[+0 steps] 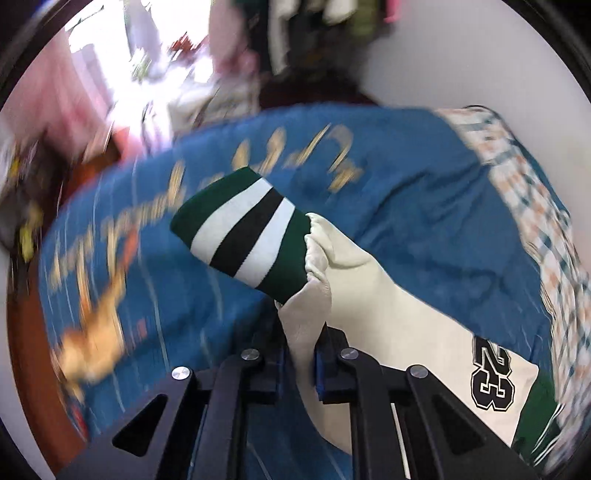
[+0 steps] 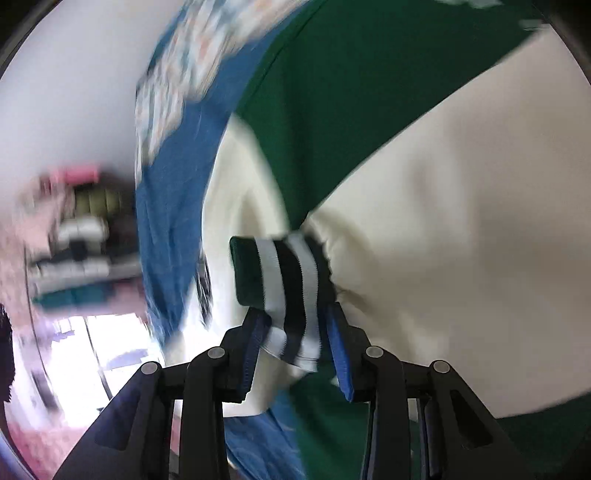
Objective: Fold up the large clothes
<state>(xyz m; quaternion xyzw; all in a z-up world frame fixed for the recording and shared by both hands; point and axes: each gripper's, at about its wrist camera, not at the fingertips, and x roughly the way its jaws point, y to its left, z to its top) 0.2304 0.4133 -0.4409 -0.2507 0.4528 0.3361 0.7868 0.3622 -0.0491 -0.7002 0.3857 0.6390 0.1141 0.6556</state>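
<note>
A varsity jacket with cream sleeves and a green body lies over a blue blanket [image 1: 424, 192]. In the left wrist view one cream sleeve [image 1: 388, 295], with a black "23" patch [image 1: 493, 376], runs up to a green cuff [image 1: 243, 229] with white and black stripes. My left gripper [image 1: 301, 365] is shut on the cream sleeve just below that cuff. In the right wrist view the other striped cuff [image 2: 288, 291] sits between the blue pads, and my right gripper [image 2: 295, 343] is shut on it. Behind it spread the green body [image 2: 332, 110] and a cream sleeve [image 2: 461, 206].
The blue blanket has gold lettering [image 1: 155, 206] and a plaid border [image 1: 543, 236]. A white wall [image 1: 461, 55] is behind it. Blurred clothes [image 1: 295, 29] hang at the top of the left wrist view, and stacked folded items [image 2: 81, 258] show at the left of the right wrist view.
</note>
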